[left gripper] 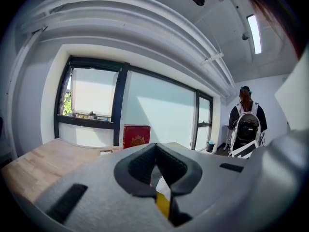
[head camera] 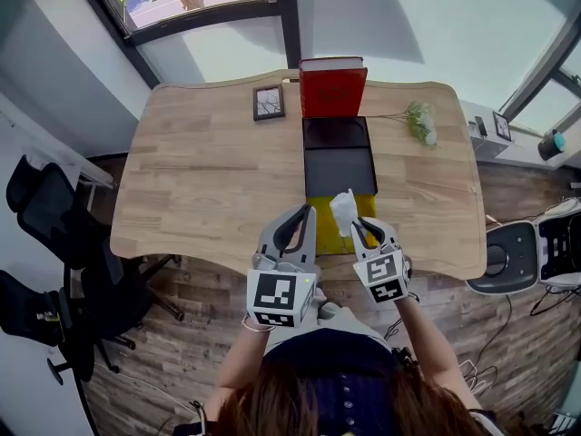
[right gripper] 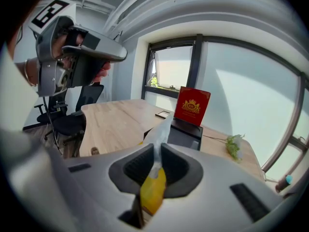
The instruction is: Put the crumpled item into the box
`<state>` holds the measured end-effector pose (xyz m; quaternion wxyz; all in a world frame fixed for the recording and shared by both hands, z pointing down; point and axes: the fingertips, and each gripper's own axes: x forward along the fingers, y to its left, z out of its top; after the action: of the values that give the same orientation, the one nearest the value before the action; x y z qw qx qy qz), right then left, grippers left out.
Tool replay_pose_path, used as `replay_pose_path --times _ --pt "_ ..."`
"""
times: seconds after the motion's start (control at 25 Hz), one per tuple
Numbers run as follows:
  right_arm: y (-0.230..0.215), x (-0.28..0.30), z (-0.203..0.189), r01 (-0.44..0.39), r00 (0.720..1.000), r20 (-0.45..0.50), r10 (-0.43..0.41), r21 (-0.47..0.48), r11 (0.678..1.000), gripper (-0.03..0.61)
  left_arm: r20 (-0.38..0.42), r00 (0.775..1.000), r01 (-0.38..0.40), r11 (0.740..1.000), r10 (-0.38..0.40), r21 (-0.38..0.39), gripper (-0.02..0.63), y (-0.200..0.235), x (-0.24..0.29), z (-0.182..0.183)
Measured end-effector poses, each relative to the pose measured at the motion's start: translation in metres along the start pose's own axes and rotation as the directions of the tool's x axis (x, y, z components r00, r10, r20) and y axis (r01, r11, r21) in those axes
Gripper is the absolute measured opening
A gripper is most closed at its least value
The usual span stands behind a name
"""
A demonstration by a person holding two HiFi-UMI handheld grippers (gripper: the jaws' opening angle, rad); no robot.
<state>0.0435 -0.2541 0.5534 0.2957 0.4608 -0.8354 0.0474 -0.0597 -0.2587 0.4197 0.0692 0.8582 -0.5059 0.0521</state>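
Right claw (right gripper: 156,152) grasps the crumpled item (head camera: 343,209), left claw (left gripper: 155,153) is clenched empty. Next it must reach over the box (head camera: 340,173) and release.

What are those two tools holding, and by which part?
The right tool pinches the crumpled white item by its lower end, the rest sticking out past the tips. The left tool holds nothing.

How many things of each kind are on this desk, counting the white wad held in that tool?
Open box with red lid: 1
Picture frame: 1
Flower sprig: 1
Yellow flat item: 1
White crumpled item, held: 1
Total: 5
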Motion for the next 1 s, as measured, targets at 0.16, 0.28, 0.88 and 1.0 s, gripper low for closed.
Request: replay_pose_path --times 0.16,0.28,0.88,1.0 --pt "0.003 0.014 -0.009 -0.026 0.999 -0.037 0.025 -0.003 1.0 0.054 -0.002 1.0 -0.003 1.0 0.003 -0.001 0.026 0.002 0.001 0.0" --pt "0.006 0.024 -0.014 -0.05 0.997 -0.067 0.05 -0.007 0.999 0.055 -0.003 1.0 -0.007 1.0 0.007 -0.003 0.026 0.006 0.003 -0.001" --pt "0.014 0.056 -0.043 -0.108 0.971 -0.215 0.101 -0.021 0.994 0.056 -0.023 0.999 -0.028 0.999 0.028 -0.015 0.026 0.019 0.004 -0.008" --pt "0.014 0.06 -0.051 -0.11 0.964 -0.246 0.099 -0.031 0.993 0.057 -0.024 0.999 -0.032 0.999 0.032 -0.018 0.026 0.021 0.005 -0.008"
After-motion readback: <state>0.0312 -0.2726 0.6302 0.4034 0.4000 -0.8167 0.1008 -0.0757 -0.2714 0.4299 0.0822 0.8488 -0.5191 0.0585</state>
